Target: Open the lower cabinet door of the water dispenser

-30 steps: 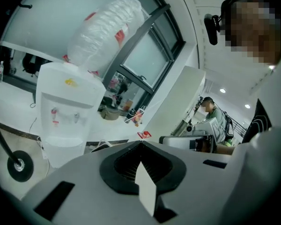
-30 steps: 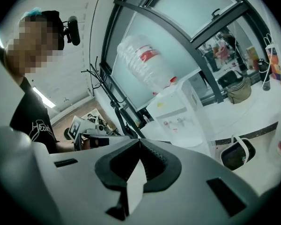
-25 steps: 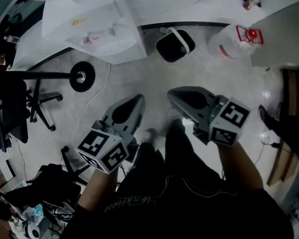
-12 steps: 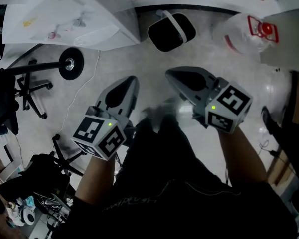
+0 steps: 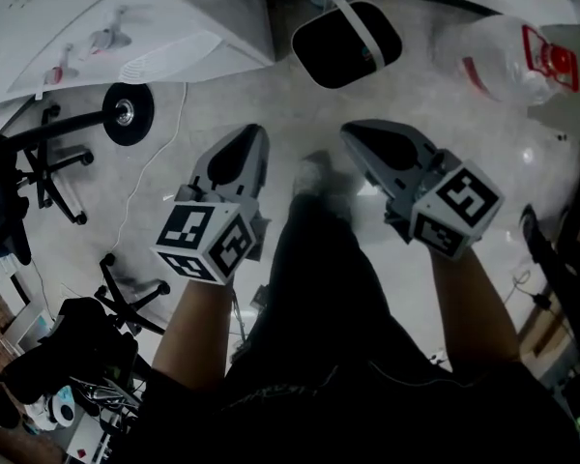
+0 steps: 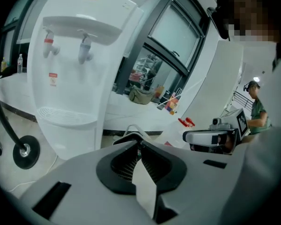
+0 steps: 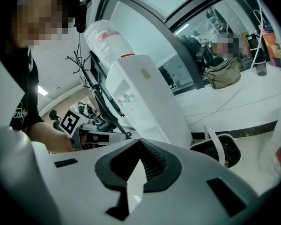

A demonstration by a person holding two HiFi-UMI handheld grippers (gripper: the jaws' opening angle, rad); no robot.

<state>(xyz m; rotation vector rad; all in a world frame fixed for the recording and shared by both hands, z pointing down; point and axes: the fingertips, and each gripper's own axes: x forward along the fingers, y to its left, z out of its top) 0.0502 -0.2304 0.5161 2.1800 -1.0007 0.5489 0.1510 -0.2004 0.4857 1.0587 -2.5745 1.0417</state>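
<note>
Head view: the left gripper (image 5: pixel 252 135) and right gripper (image 5: pixel 354 133) sit lower than a second ago, and the water dispenser (image 5: pixel 126 27) has slid to the top-left corner. I judge I'm still dropping toward its door.

Left gripper view: the jaws are pinched together, empty. The lower cabinet door (image 6: pixel 68 142) sits ahead-left under the drip tray (image 6: pixel 65 116), plain white and apparently closed.

Right gripper view: these jaws are together too, gripping nothing; the dispenser stands apart ahead.
</note>
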